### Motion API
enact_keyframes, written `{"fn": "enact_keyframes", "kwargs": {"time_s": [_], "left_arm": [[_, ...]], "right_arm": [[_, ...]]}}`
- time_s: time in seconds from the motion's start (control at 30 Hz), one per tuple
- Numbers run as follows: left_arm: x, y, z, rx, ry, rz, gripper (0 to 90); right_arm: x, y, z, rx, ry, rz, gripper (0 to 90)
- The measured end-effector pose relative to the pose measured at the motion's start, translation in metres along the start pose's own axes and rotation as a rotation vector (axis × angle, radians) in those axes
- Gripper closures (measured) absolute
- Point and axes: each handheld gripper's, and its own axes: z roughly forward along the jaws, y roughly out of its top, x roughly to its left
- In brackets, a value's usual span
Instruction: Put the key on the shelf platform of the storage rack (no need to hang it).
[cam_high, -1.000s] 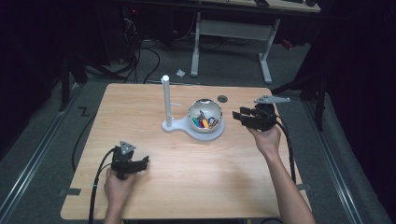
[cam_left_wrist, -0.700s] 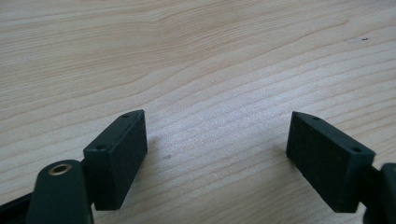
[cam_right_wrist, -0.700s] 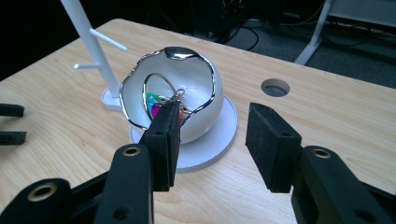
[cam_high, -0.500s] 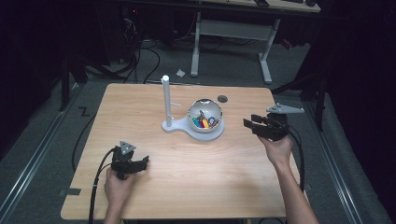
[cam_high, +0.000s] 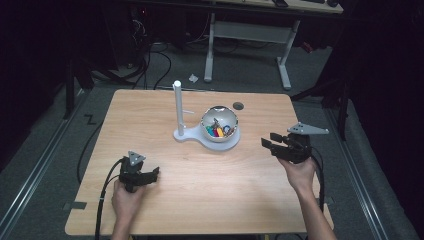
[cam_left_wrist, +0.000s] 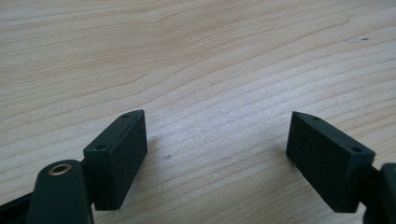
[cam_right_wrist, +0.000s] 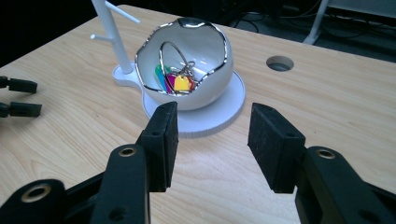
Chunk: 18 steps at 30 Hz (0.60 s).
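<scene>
Since the earlier frames we see the right gripper (cam_high: 266, 143) drawn back from the bowl toward the right edge of the table (cam_high: 150, 115) and nearer the person; the left gripper (cam_high: 152, 174) has kept its place near the front left.

Nearest us, the left hand (cam_high: 126, 196) holds the left gripper low over the wood. In the left gripper view its jaws stand wide apart over bare wood grain, nothing between them (cam_left_wrist: 215, 149).

Farther along on the right side, the right hand (cam_high: 298, 172) holds the right gripper with its jaws pointing left toward the bowl, the grey three-cornered plate (cam_high: 307, 129) on top. In the right gripper view the jaws are apart and empty (cam_right_wrist: 212, 135), aimed at the bowl and well short of it; we also note the tips of the left gripper at that view's left edge.

Mid-table: a shiny bowl (cam_high: 219, 124) with an uneven, broken-shell rim sits on the round part of a white base (cam_high: 187, 135). Inside we see wire rings and coloured tags (cam_right_wrist: 176, 80), yellow, pink, green among them. A white post (cam_high: 177, 107) with short side pegs rises upright from the base's small lobe, just beside the bowl.

Beyond the bowl, a round hole (cam_high: 238, 105) in the tabletop. Past the table's far edge: dark floor, cables, the legs of another desk (cam_high: 250, 32)
</scene>
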Motion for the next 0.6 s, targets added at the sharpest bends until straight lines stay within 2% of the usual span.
{"fn": "enact_keyframes", "kwargs": {"time_s": [0.37,0.6], "left_arm": [[0.000,0.000,0.000,0.000,0.000,0.000,20.8],[0.000,0.000,0.000,0.001,-0.001,0.001,20.8]], "right_arm": [[0.000,-0.032,0.000,-0.001,-0.008,0.035,53.7],[-0.002,-0.052,0.009,0.011,-0.016,0.060,53.1]]}}
